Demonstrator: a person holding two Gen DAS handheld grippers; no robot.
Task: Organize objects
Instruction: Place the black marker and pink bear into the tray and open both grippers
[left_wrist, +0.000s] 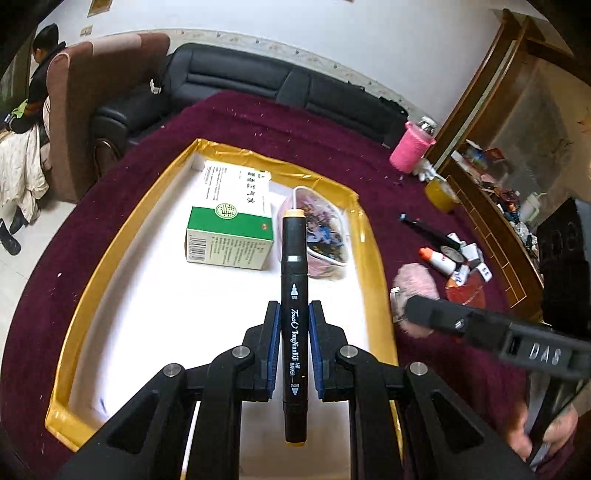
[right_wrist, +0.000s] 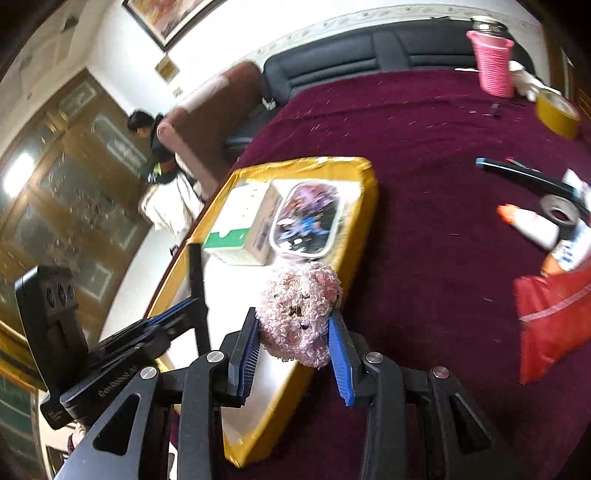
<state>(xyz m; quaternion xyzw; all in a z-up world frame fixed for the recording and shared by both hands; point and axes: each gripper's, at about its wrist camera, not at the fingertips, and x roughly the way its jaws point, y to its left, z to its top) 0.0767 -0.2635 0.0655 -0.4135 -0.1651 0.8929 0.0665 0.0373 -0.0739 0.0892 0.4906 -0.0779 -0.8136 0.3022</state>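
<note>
The left gripper (left_wrist: 294, 345) is pinching a black art marker with tan caps (left_wrist: 294, 295) over the white tray with a yellow taped rim (left_wrist: 94, 280). Only the right wrist view is showing the right gripper (right_wrist: 295, 354) squeezing a pink fuzzy plush toy (right_wrist: 301, 310). Beyond, a green-and-white carton (left_wrist: 231, 230) and an oval printed case (left_wrist: 321, 229) are lying in the tray; the maroon worktop (left_wrist: 258, 125) clutter is blurring.

Surface (left_wrist: 258, 122) had a maroon cloth. On it: yellow-rimmed tray (left_wrist: 207, 146) w/ white floor, pink cup (left_wrist: 410, 151) & yellow tape roll (left_wrist: 441, 194) at far side, black marker (left_wrist: 430, 229), glue stick (left_wrist: 439, 260), small boxes (left_wrist: 476, 258), red bag (right_wrist: 554, 317) at right.
</note>
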